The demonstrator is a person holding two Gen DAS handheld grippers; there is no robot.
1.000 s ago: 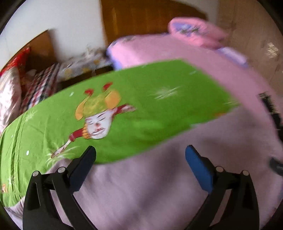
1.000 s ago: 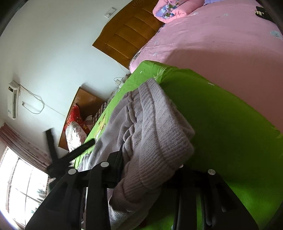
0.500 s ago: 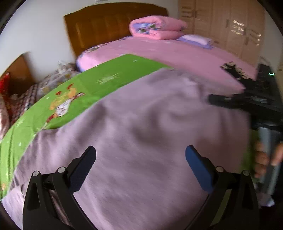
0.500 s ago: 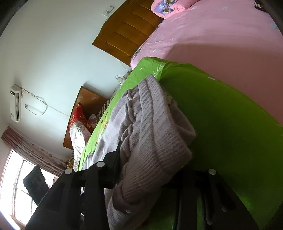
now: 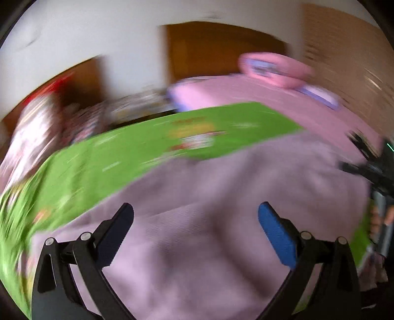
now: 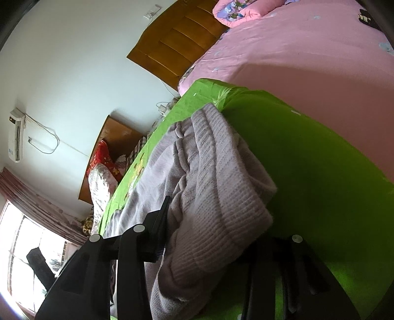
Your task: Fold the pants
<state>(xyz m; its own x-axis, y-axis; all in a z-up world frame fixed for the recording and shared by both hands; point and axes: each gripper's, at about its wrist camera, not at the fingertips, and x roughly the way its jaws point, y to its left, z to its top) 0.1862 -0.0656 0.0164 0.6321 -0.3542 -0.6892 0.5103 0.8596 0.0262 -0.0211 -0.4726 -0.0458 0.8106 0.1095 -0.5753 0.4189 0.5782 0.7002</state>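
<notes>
The lilac knit pants [image 5: 221, 209] lie spread on a green cartoon sheet [image 5: 123, 157]; this left wrist view is motion-blurred. My left gripper [image 5: 195, 216] is open and empty, hovering just over the pants. In the right wrist view my right gripper [image 6: 211, 229] is shut on a bunched ribbed end of the pants [image 6: 216, 187], held at the edge of the green sheet [image 6: 320, 177]. The right gripper also shows at the far right of the left wrist view [image 5: 376, 177].
A pink bed [image 6: 307, 54] with a folded pink quilt [image 6: 236, 12] and wooden headboard [image 6: 177, 46] lies beyond the green sheet. Pillows and a bedside table [image 6: 115, 137] stand by the wall. A window [image 6: 22, 246] is at the left.
My left gripper has swung about over the pants, still open, and its view is now blurred. My right gripper has kept its hold on the bunched end and barely moved.
</notes>
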